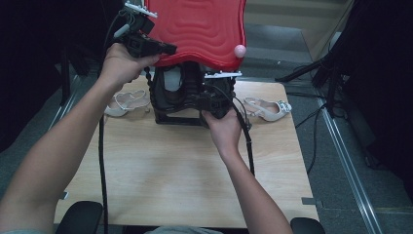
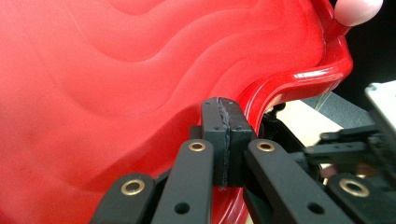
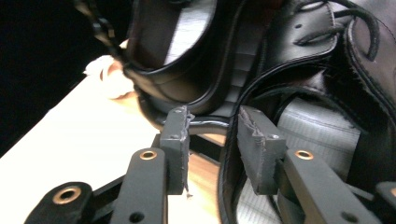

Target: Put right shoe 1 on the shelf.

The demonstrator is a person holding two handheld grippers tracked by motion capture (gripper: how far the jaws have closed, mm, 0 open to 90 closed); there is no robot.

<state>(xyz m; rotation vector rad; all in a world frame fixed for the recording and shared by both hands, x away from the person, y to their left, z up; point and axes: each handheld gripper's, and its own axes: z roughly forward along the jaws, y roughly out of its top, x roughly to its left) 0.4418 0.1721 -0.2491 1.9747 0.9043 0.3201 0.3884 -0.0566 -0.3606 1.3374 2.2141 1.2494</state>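
High view showed a red tray (image 1: 204,29) with a wavy surface held up on edge above the far side of the wooden table (image 1: 170,170), its upper part cut off by the frame. The left gripper (image 1: 163,48) had its jaws pressed together on the tray's lower rim, and in the left gripper view the two pads (image 2: 215,135) met flat with the red lip (image 2: 299,79) caught at their tips. A pale pink ball (image 1: 240,50) sat at the tray's right corner; whether it was fixed to the tray I could not tell.

Beneath the tray stood a black wire rack (image 1: 178,119) holding black shoes (image 1: 170,95), packed so darkly together that I could not count them. The right gripper (image 1: 207,102) reached into the rack from its right side. In the right gripper view its jaws stood partly apart, with the rim of one black shoe (image 3: 231,154) lying between the pads (image 3: 175,149); the pads seemed not to press on it, though the angle left that unsure. The shoe's grey lining (image 3: 322,135) showed inside.

Left of the rack lay a white strappy sandal (image 1: 127,102), half hidden by the left forearm (image 1: 73,146). Right of the rack lay a pale heeled shoe (image 1: 267,109). No lettering was readable on anything.
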